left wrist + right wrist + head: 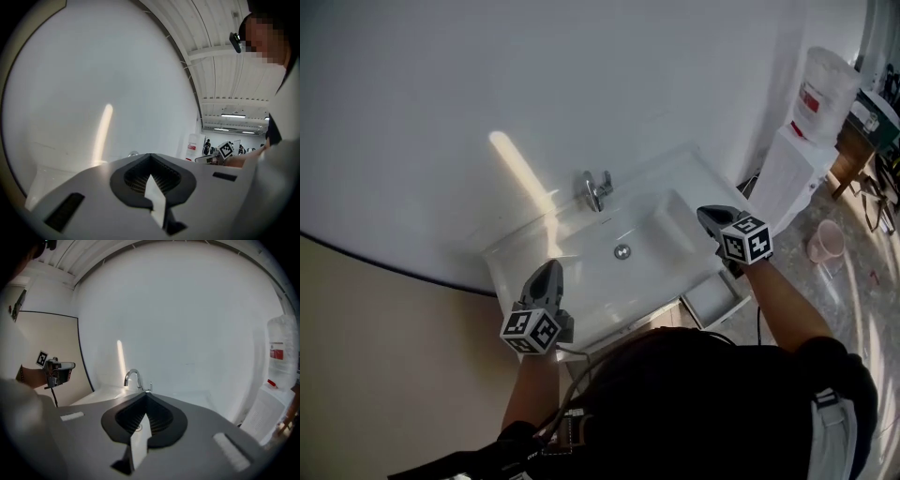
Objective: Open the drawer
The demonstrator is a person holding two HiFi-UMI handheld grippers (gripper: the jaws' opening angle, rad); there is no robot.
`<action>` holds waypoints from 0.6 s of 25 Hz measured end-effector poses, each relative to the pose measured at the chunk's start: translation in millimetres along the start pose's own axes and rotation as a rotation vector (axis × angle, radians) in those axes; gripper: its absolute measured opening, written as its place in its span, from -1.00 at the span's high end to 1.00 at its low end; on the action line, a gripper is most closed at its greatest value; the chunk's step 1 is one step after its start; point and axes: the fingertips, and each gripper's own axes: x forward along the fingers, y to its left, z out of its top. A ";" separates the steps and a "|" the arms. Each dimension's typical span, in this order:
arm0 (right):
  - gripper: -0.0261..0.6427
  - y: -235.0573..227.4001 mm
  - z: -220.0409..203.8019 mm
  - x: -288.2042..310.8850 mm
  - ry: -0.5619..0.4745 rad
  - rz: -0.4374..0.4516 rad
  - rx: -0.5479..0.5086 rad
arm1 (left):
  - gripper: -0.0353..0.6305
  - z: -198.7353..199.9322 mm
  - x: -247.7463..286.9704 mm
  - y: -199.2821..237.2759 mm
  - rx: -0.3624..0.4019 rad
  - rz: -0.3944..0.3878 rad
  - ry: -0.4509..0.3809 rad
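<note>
White ceramic washbasin worktop [514, 261] is set against a white wall. A chrome tap [596, 190] is mounted at its back edge and a round metal drain [622, 251] is seen in the bowl. White drawer [714, 302] is located under the worktop's right end and is pulled out, with its inside exposed to the head view. Left gripper [547, 270] is held over the worktop's front left part with its jaws pressed together, pinching no object. Right gripper [709, 216] is held over the worktop's right end, above the drawer and apart from it, with its jaws also pressed together on no object. White water dispenser with a clear bottle [814, 112] is stood to the right of the basin unit. A pink plastic bucket [825, 242] is placed on the floor near it.
</note>
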 end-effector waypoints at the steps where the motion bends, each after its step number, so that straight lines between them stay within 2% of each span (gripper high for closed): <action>1: 0.92 13.6 8.2 11.2 -0.005 0.011 -0.010 | 0.92 5.9 -10.2 14.7 -0.004 0.012 -0.010; 6: 0.92 76.4 44.8 61.9 -0.028 0.063 -0.055 | 0.92 36.2 -54.7 77.9 -0.015 0.071 -0.036; 10: 0.92 120.7 66.0 103.0 -0.044 0.115 -0.042 | 0.92 54.6 -84.3 123.6 -0.013 0.100 -0.060; 15: 0.92 159.8 86.7 144.1 -0.051 0.148 -0.067 | 0.92 70.6 -118.6 162.5 -0.031 0.130 -0.071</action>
